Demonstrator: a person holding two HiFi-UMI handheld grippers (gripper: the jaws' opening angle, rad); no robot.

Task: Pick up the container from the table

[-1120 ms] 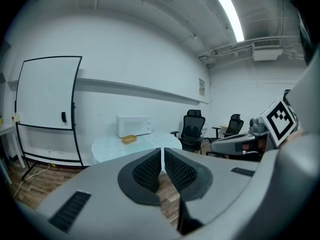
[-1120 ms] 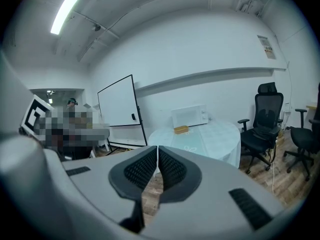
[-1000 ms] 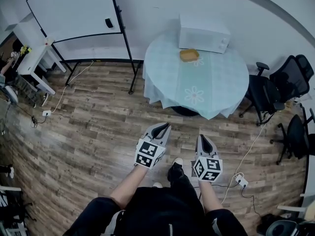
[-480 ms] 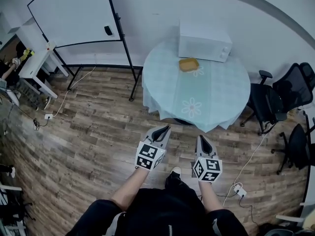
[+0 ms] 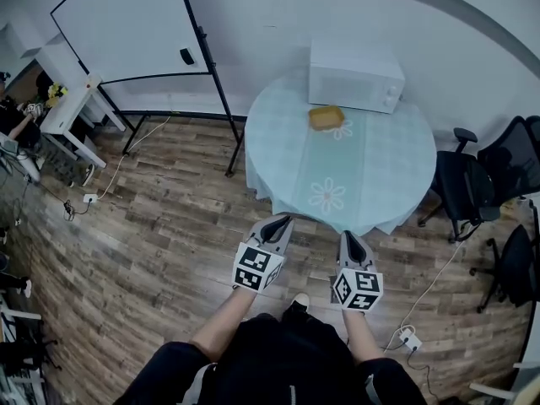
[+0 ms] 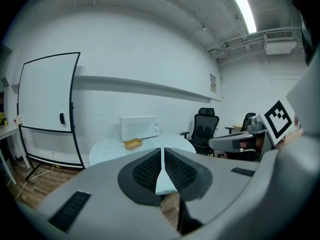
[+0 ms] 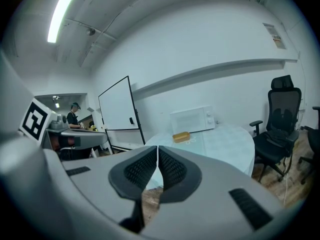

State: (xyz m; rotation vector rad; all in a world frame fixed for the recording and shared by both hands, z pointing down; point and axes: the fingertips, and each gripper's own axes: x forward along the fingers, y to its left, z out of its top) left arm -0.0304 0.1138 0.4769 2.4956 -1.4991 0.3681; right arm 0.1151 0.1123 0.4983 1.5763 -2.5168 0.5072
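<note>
A small yellow-orange container (image 5: 326, 117) sits on the round table (image 5: 371, 175) with a pale green flowered cloth, just in front of a white microwave (image 5: 354, 78). The container (image 6: 132, 144) also shows far off in the left gripper view, and the same container (image 7: 181, 136) in the right gripper view. My left gripper (image 5: 280, 224) and right gripper (image 5: 350, 240) hang side by side above the wooden floor, just short of the table's near edge. Both point at the table, shut, with nothing between the pads.
A whiteboard (image 5: 126, 32) on a black stand is left of the table. Black office chairs (image 5: 472, 184) stand to its right. A white side table (image 5: 72, 108) and cables lie at far left; a power strip (image 5: 409, 337) lies on the floor at right. A person stands far left.
Both grippers and the head have moved forward toward the table; the table's near edge now lies just ahead of the fingertips. Both jaws stay shut.
</note>
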